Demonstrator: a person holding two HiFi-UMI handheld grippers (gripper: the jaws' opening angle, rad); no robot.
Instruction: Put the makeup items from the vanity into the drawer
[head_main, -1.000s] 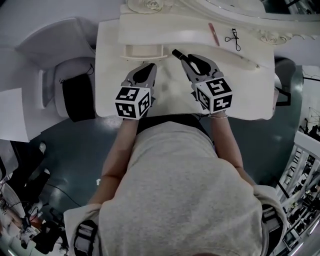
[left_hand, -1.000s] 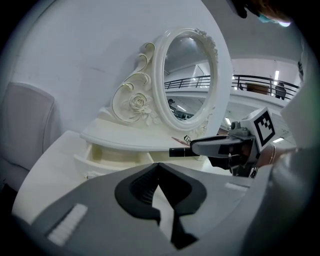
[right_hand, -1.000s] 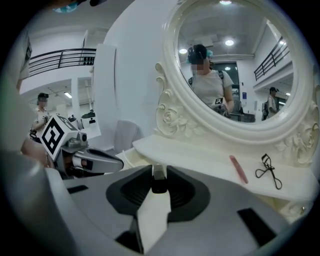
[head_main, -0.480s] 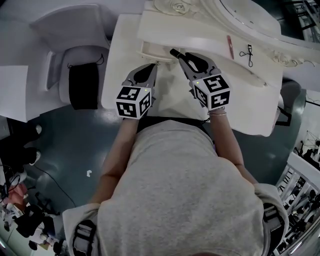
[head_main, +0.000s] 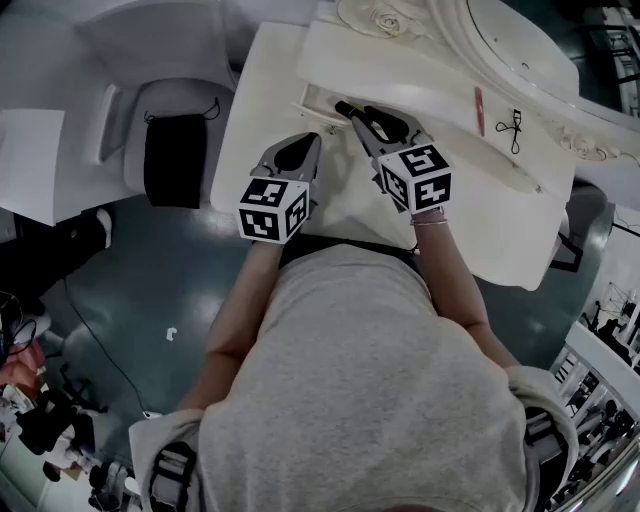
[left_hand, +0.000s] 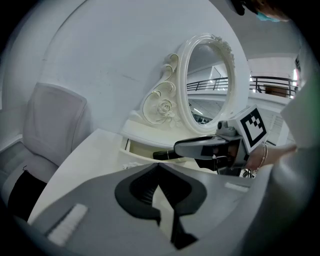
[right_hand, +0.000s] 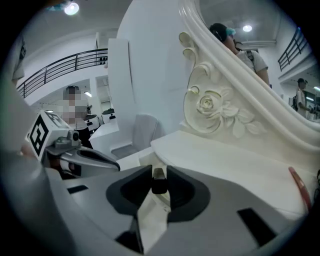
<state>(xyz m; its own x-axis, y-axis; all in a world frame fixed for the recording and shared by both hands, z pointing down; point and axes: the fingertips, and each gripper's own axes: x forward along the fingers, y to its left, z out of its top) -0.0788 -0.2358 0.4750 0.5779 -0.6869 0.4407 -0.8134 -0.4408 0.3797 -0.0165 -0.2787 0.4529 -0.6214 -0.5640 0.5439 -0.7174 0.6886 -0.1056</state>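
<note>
Black tube (head_main: 346, 106) gripped in right tongs (head_main: 358, 113), long axis aimed at open drawer (head_main: 312, 97), just ahead. Left tongs (head_main: 313, 141) closed, empty, farther back over bench.

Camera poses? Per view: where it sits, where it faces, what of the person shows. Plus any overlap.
Head view: on the person's head, steeply down at the vanity and open drawer; torso, both arms, left hand-held gripper, right hand-held gripper show.
Left gripper view: rides the left hand-held gripper, along its closed jaws toward drawer and mirror; right wrist shows.
Right gripper view: rides the right hand-held gripper, jaws clamping a dark tube, toward the carved rose; no clear body part.
Shared: each gripper view shows the other gripper.
</note>
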